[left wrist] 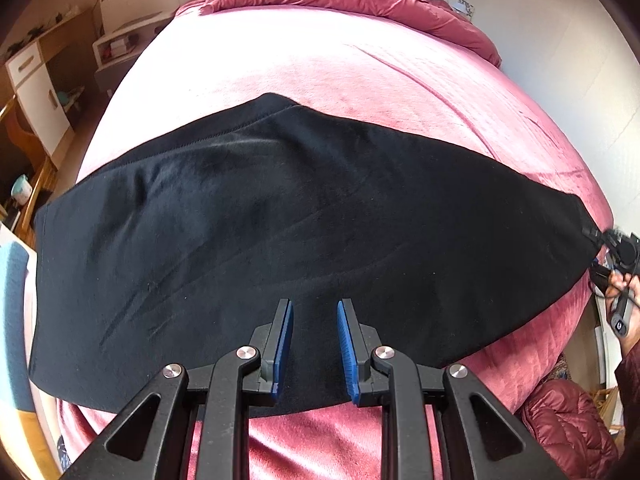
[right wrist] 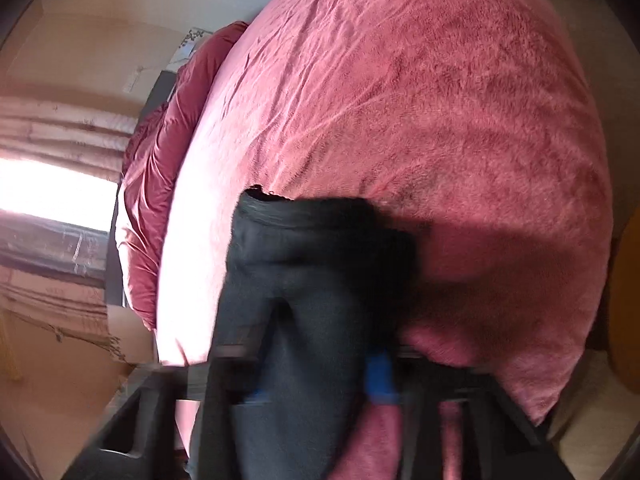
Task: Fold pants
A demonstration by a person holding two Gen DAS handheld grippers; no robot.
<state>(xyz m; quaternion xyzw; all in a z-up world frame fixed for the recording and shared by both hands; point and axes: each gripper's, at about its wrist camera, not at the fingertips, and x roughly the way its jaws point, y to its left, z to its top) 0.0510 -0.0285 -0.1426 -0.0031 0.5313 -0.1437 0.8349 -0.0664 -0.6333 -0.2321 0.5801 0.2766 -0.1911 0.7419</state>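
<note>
Two grippers work one garment: the black, soft-knit pants (left wrist: 304, 216) lie spread across your pink plush bed cover (left wrist: 360, 76), already doubled into a single long band running from the left edge of the bed to the right. At the left, the wide end of the band hangs close to the bed's side, flat and free. Toward the middle, your left gripper (left wrist: 313, 312) hovers over the near edge of the cloth with its blue-padded fingers (left wrist: 283, 344) a narrow gap apart; nothing sits between them. At the far right, your right gripper (left wrist: 600, 240) meets the tapered end of the pants. Its own view is blurred, yet dark cloth fills the space between its blue pads (right wrist: 378, 376), so you appear to have that end pinched. By my reading, you are starting the crosswise fold. Next, lift the right end clear and carry it leftward over the band, while your left gripper pins the middle so the lower layer does not drag
</note>
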